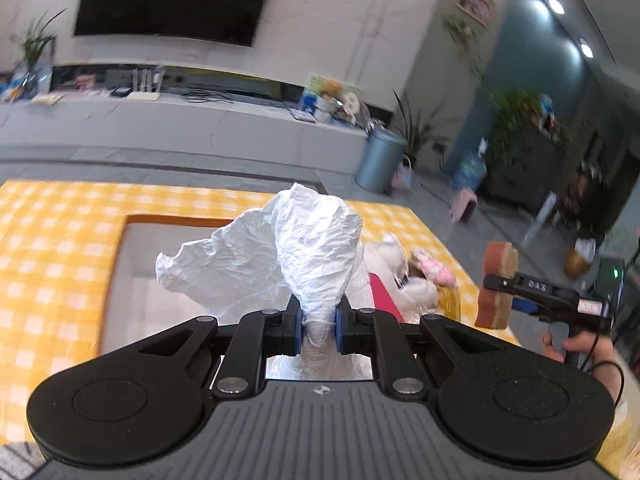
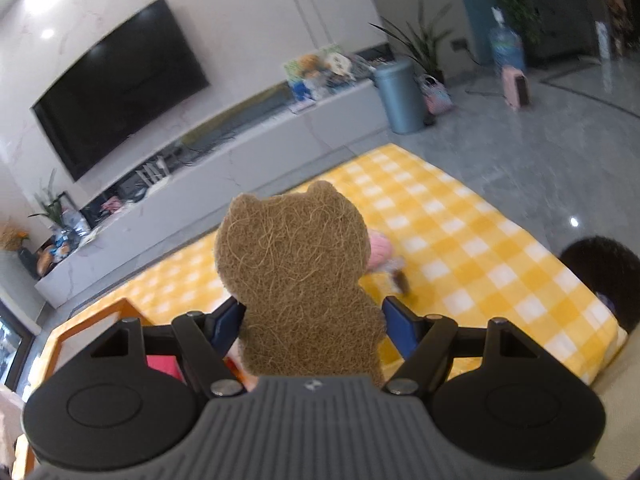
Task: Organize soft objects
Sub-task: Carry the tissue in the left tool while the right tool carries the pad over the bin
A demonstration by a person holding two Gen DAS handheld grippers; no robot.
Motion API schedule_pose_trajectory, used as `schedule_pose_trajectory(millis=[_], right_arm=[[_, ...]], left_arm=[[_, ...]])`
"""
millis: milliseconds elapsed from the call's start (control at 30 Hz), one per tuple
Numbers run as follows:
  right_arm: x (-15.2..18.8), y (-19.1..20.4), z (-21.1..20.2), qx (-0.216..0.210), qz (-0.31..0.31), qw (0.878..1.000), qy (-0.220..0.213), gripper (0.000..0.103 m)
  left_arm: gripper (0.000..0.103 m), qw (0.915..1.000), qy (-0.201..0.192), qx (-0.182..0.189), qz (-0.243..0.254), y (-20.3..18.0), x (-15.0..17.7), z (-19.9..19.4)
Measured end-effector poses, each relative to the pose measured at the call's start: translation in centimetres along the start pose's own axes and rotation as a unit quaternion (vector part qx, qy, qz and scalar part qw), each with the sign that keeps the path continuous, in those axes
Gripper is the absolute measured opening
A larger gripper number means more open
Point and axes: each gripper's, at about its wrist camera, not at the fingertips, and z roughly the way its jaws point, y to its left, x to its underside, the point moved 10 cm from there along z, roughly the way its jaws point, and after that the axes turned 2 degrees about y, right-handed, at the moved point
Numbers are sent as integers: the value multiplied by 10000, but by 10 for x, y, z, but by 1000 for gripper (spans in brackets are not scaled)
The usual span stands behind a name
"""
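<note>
My left gripper [image 1: 318, 320] is shut on the lower end of a crumpled white cloth [image 1: 288, 248], which stands up above an orange-rimmed tray [image 1: 120, 248]. My right gripper [image 2: 312, 320] is shut on a brown bear-shaped scrub sponge [image 2: 296, 272], held upright over the yellow checked tablecloth [image 2: 460, 240]. The left wrist view shows that sponge [image 1: 500, 256] edge-on at the right, in the right gripper [image 1: 496, 283], with a hand [image 1: 576, 348] on its handle. A white plush toy [image 1: 384, 256] and a pink plush toy [image 1: 434, 270] lie behind the cloth.
The tray's rim [image 2: 80, 320] shows at lower left in the right wrist view, with a pink-red item [image 2: 162, 364] beside it. A pink plush [image 2: 380, 252] lies on the cloth. A grey bin [image 1: 380, 160] stands on the floor beyond the table. A dark round object [image 2: 604, 276] sits at the right edge.
</note>
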Motion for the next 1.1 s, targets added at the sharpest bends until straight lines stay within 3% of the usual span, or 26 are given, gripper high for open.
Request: schedule_pose_trajectory(millis=[133, 267, 433, 567, 733, 800, 967, 1100], right_arm=[[0, 45, -16, -665, 50, 9978, 1, 73], [7, 109, -32, -1081, -482, 9929, -88, 73], [34, 184, -35, -1438, -1200, 9823, 62, 73], [63, 223, -21, -1530, -1554, 9752, 367, 73], [100, 256, 0, -1512, -2003, 9648, 786, 73], [115, 265, 7, -1537, -2115, 9604, 967, 73], [139, 274, 24, -1339, -2407, 9541, 1178, 73], [140, 273, 28, -1235, -2450, 9544, 1180, 73]], left_arm=[[17, 9996, -163, -66, -229, 26, 0, -13], [17, 9993, -117, -103, -327, 46, 6, -13], [17, 9983, 363, -165, -420, 63, 29, 15], [17, 9944, 756, -636, -364, 80, 47, 43], [17, 9886, 841, -1200, 355, 86, 59, 45], [17, 9824, 997, -1488, 533, 90, 66, 52], [19, 9493, 1520, -2591, 924, 112, 84, 67], [29, 9493, 1467, -2608, 963, 110, 82, 60]])
